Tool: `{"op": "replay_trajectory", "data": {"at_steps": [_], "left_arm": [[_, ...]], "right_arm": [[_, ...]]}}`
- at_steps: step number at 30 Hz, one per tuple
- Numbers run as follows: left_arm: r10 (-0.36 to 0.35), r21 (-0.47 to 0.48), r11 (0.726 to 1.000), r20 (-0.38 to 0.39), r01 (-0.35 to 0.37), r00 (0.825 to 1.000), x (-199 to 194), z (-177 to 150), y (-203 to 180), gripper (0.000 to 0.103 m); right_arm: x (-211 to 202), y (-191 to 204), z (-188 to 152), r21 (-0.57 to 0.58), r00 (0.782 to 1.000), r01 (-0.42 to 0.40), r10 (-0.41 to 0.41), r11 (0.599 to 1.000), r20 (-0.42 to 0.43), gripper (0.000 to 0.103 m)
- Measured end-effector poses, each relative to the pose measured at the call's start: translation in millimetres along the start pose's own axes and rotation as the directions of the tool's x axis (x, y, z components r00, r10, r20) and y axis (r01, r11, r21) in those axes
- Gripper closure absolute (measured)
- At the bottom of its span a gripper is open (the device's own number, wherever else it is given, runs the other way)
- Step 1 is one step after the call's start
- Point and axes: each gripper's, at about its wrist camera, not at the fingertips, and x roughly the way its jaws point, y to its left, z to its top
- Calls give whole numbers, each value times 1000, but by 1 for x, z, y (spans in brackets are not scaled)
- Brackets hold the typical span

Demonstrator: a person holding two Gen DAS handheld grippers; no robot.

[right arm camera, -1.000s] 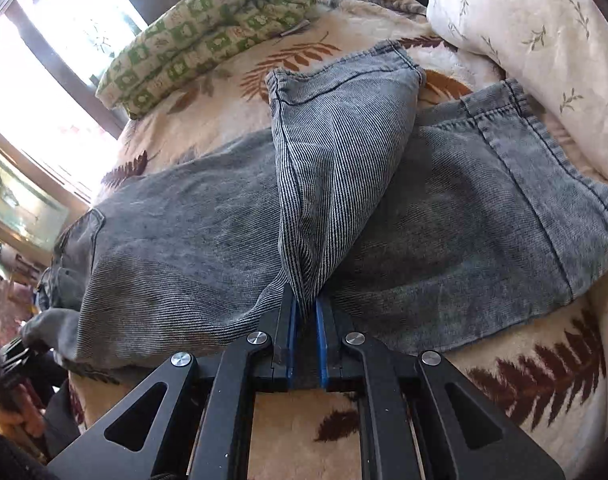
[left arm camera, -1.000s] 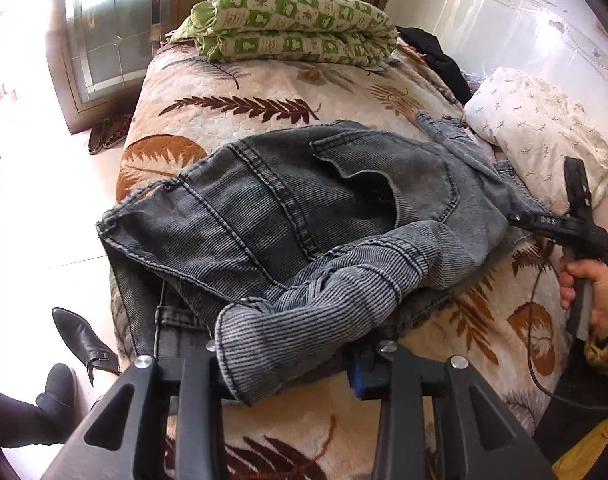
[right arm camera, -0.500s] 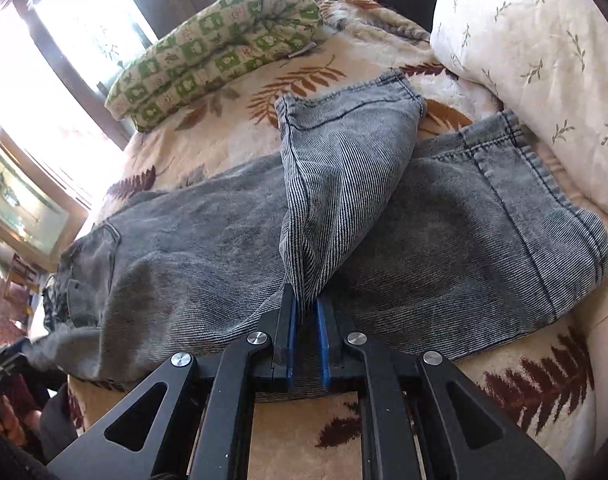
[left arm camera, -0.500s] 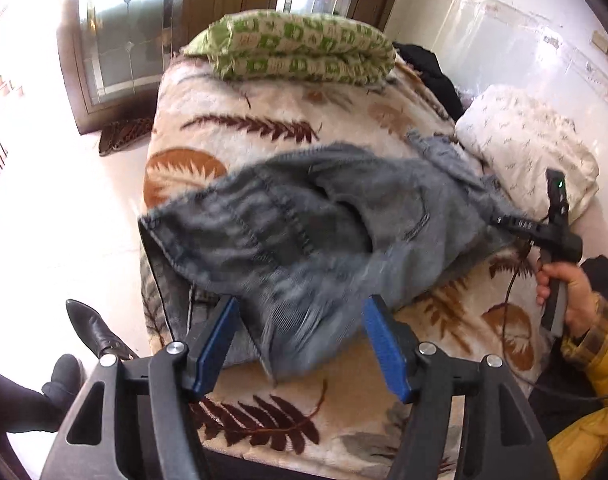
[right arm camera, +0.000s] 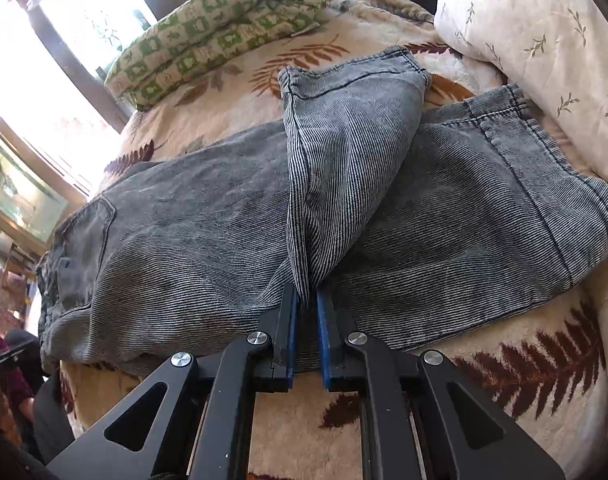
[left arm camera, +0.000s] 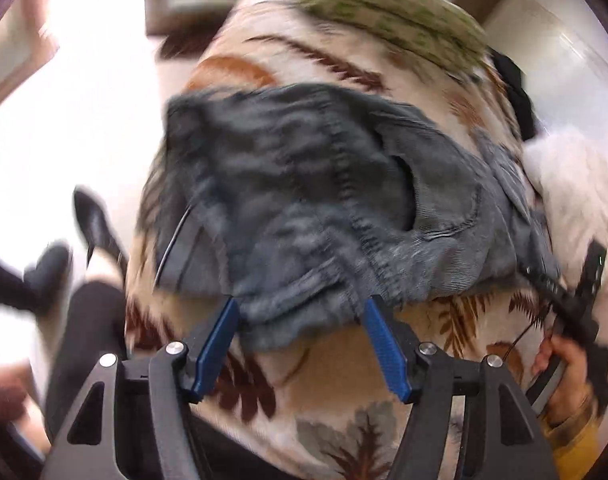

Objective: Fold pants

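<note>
Grey washed jeans (right arm camera: 192,248) lie across the bed on a leaf-print blanket (right arm camera: 503,360). One leg end is folded up over the other leg. My right gripper (right arm camera: 307,300) is shut on that folded leg's edge at the near side of the pants. In the blurred left wrist view the waist end of the jeans (left arm camera: 304,184) lies in a heap. My left gripper (left arm camera: 300,312) is open, its blue pads on either side of the near cloth edge, holding nothing. The right gripper (left arm camera: 559,292) shows at the far right there.
A green-checked folded quilt (right arm camera: 220,28) lies at the bed's far end. A white floral pillow (right arm camera: 543,48) sits along the right side. Black shoes (left arm camera: 92,224) stand on the floor left of the bed. A dark garment (left arm camera: 511,80) lies by the wall.
My left gripper let go of the pant cloth, opened wide, and is moving fast, blurring its view. My right gripper keeps its hold and has pulled back slightly.
</note>
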Motion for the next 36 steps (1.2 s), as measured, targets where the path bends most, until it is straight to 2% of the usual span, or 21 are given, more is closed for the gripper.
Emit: {"op": "replay_trajectory", "data": {"at_steps": [3, 5, 11, 13, 17, 19, 21, 27, 31, 34, 36], "left_arm": [[-23, -62, 998, -19, 22, 1000, 4, -17, -3, 35], [-78, -108, 991, -27, 74, 997, 13, -24, -7, 35], [-163, -284, 946, 4, 157, 987, 26, -25, -1, 35], [-161, -315, 935, 39, 165, 986, 21, -24, -1, 35], [-108, -337, 933, 81, 129, 991, 19, -17, -3, 35], [-67, -330, 939, 88, 92, 994, 24, -13, -5, 40], [-24, -308, 950, 99, 54, 995, 28, -10, -9, 77], [-7, -244, 969, 148, 43, 989, 23, -4, -10, 82], [38, -190, 982, 198, 0, 979, 5, 5, -4, 85], [71, -141, 989, 160, -49, 985, 10, 12, -2, 85], [105, -103, 990, 102, -94, 989, 26, 11, -1, 85]], "right_arm": [[-1, 4, -1, -19, 1000, 8, -8, 1000, 8, 93], [-2, 5, -3, -25, 1000, 8, -7, 1000, 11, 93], [-3, 3, -5, -24, 1000, 0, 0, 1000, 16, 93], [-3, 2, -5, -25, 1000, 1, 0, 1000, 15, 93], [-1, 3, -6, -26, 1000, 0, 0, 1000, 13, 93], [-2, 4, -7, -28, 1000, 1, 0, 1000, 14, 92], [-1, 4, -6, -27, 1000, 1, 0, 1000, 15, 92], [-3, 8, -7, -37, 1000, 6, -5, 999, 20, 93], [-8, 20, -10, -48, 999, -33, 33, 998, 11, 93], [-6, 30, -14, -80, 1000, -30, 30, 996, -2, 93], [-1, 32, -18, -82, 999, -30, 28, 996, -21, 93]]}}
